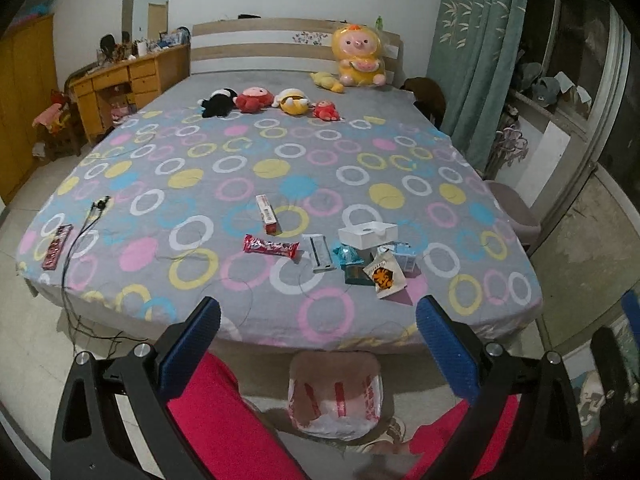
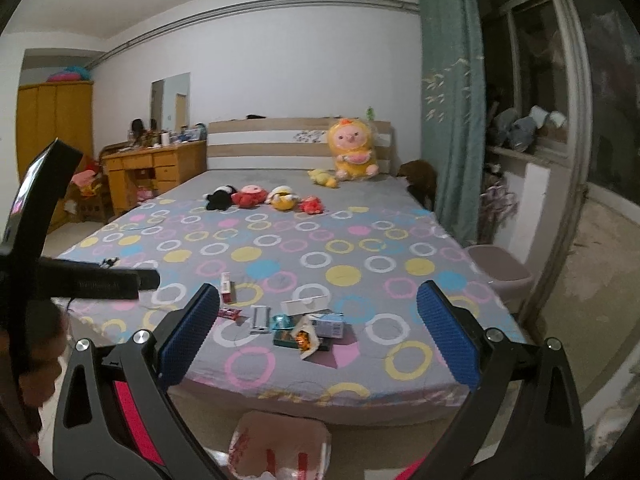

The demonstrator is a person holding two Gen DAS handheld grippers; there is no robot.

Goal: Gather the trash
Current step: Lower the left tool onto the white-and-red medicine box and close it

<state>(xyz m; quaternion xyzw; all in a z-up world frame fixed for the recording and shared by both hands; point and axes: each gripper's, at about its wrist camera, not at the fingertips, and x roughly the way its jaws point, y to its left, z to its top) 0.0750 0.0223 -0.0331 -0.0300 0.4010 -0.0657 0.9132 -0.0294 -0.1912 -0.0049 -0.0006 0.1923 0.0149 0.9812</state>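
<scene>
Ring-patterned bed (image 1: 280,152) bears crumpled wrappers (image 1: 386,276) (red bar (image 1: 271,246) flat).

**Bedroom with a ring-patterned bed**

A wide bed under a grey sheet printed with coloured rings and dots (image 1: 280,152) fills the room, backed by a striped wood-and-white headboard (image 1: 260,46) against a plain white wall (image 2: 280,60). A yellow wooden desk with drawers (image 1: 120,80) stands to the left, beside an orange-yellow wardrobe (image 2: 56,128). A green leaf-patterned curtain (image 1: 476,40) hangs right, next to a dark window (image 2: 560,80). The floor is pale tile (image 1: 32,340).
</scene>
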